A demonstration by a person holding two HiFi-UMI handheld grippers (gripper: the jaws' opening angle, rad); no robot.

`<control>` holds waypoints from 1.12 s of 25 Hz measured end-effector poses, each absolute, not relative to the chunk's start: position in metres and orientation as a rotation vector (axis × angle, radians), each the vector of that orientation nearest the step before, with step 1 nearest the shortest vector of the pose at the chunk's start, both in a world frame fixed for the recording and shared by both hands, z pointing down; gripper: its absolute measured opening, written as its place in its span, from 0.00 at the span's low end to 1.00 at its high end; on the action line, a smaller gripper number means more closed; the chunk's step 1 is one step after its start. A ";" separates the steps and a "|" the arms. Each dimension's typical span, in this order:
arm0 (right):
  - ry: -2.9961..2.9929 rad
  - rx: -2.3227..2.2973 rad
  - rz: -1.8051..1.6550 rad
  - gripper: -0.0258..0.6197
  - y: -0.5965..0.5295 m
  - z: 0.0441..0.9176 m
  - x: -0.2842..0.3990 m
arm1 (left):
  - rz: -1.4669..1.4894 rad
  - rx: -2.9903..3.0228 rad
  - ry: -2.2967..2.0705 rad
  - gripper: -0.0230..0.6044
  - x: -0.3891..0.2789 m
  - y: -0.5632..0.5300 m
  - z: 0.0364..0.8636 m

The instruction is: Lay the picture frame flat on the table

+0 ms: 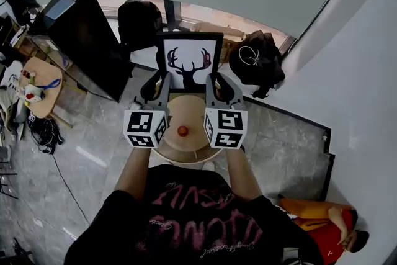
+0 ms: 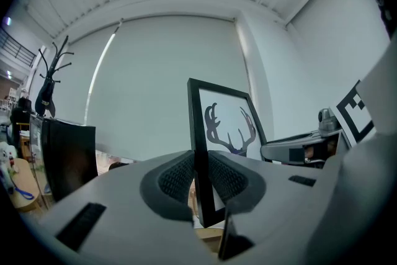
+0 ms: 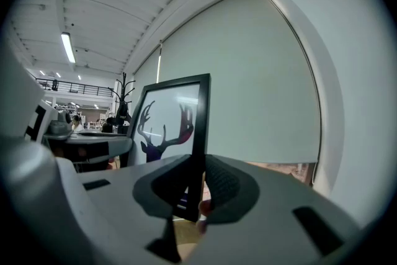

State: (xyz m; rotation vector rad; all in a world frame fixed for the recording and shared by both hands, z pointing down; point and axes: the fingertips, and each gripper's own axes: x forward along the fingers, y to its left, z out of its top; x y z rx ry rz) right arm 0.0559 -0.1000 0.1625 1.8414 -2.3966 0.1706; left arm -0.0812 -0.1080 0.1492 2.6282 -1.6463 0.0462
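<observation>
A black picture frame (image 1: 189, 62) with a dark deer-antler print on white stands upright over the far side of a small round wooden table (image 1: 192, 146). My left gripper (image 1: 156, 85) is shut on the frame's left edge (image 2: 200, 158), the ribbed pads pressing both sides of it. My right gripper (image 1: 218, 85) is shut on the right edge (image 3: 198, 146) in the same way. The print (image 2: 228, 130) faces toward me. The frame's bottom edge is hidden behind the jaws.
A small red ball (image 1: 182, 131) lies on the table near its middle. A black cabinet (image 1: 84, 40) stands to the left, dark bags (image 1: 257, 62) on seats behind the table. A side table with clutter (image 1: 34, 90) sits far left. A grey wall (image 1: 347, 90) runs along the right.
</observation>
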 end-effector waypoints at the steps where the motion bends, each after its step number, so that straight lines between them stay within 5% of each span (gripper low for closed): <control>1: -2.396 1.836 0.176 0.16 -0.101 0.165 0.056 | 0.050 2.622 -1.648 0.15 -0.081 -0.109 0.152; 28: -2.356 1.713 0.360 0.16 -0.125 0.224 0.052 | 0.193 2.485 -1.639 0.15 -0.085 -0.127 0.208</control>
